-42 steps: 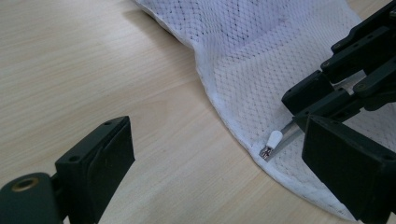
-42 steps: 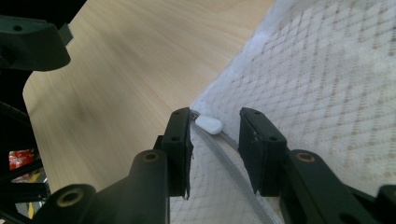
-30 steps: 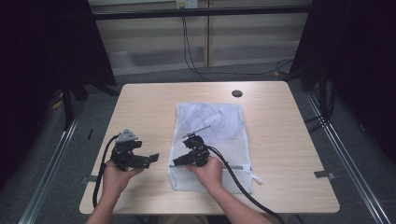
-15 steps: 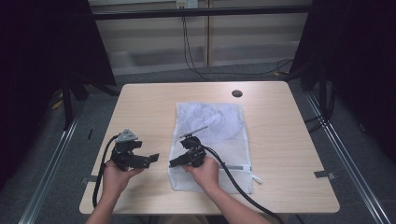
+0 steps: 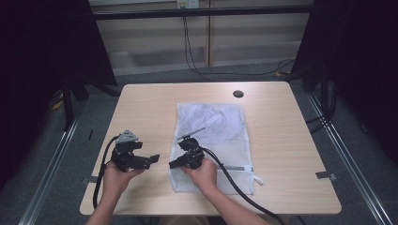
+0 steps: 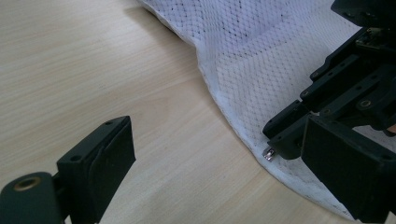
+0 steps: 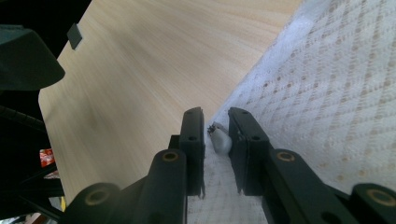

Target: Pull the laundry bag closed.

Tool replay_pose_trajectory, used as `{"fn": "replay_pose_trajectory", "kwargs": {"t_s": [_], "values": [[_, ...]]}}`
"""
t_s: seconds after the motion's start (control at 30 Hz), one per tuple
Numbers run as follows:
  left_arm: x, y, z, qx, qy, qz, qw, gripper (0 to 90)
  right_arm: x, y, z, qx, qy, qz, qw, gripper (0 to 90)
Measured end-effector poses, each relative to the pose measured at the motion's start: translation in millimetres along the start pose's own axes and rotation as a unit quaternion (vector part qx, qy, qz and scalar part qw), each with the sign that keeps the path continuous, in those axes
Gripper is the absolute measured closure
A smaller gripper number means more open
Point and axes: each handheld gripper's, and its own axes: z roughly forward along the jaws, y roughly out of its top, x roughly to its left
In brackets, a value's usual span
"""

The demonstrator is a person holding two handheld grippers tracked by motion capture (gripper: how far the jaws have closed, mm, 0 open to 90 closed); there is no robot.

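In the high view the white mesh laundry bag (image 5: pixel 213 140) lies flat at the desk's (image 5: pixel 281 140) middle, long axis running twelve to six o'clock; the right hand-held gripper (image 5: pixel 173 163) has edged toward nine o'clock since a second ago and now sits at the bag's near-left edge, while the left hand-held gripper (image 5: pixel 155 158) waits just beside it at nine o'clock. In the left gripper view its own jaws stand wide apart, empty, over bare wood, facing the small metal zipper pull (image 6: pixel 268 154). In the right gripper view the jaws have just been closing around the pull (image 7: pixel 219 136), a narrow gap remaining, so the pinch looks nearly made.
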Motion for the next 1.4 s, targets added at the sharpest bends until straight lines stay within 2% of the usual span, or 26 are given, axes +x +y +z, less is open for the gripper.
{"fn": "replay_pose_trajectory", "kwargs": {"t_s": [0.17,0.23,0.4,0.57,0.6,0.93,1.07,1.23,1.3,1.4], "values": [[0.2,-0.1,-0.1,0.0,0.0,-0.001,1.0,9.6,-0.3,0.0,2.8,0.005,-0.004,-0.002,1.0,78.8],[0.6,-0.2,-0.8,-0.001,0.002,-0.003,1.0,9.6,-0.8,-0.4,4.2,0.006,-0.003,-0.004,1.0,82.8],[0.7,-0.3,-1.3,-0.002,0.002,-0.004,1.0,9.6,-1.2,0.1,3.5,0.01,0.003,0.004,0.9999,84.1],[0.0,-0.4,-1.8,-0.01,-0.004,-0.005,0.9999,9.5,-0.9,2.8,-5.8,0.005,0.013,0.012,0.9998,85.1],[-0.3,-0.5,-1.8,-0.011,-0.006,-0.005,0.9999,9.4,-1.4,3.4,-8.0,0.0,0.012,0.005,0.9999,85.1],[-7.6,-1.2,4.1,-0.011,-0.042,-0.012,0.999,9.5,-1.5,8.3,-30.1,-0.018,0.018,0.01,0.9996,85.2],[-13.1,-1.9,10.3,-0.007,-0.065,-0.019,0.9977,9.4,-2.0,9.1,-35.7,-0.023,0.02,0.01,0.9995,85.3],[-16.4,-1.8,15.4,-0.001,-0.078,-0.023,0.9967,9.6,-1.4,9.7,-40.7,-0.029,0.024,0.007,0.9993,85.3],[-16.9,-2.5,18.8,0.002,-0.089,-0.032,0.9955,9.6,-1.1,10.1,-42.7,-0.029,0.024,0.008,0.9993,85.3],[-18.0,-2.9,21.4,0.007,-0.095,-0.034,0.9948,9.8,-1.3,10.4,-44.1,-0.032,0.024,0.007,0.9992,85.3]]}}
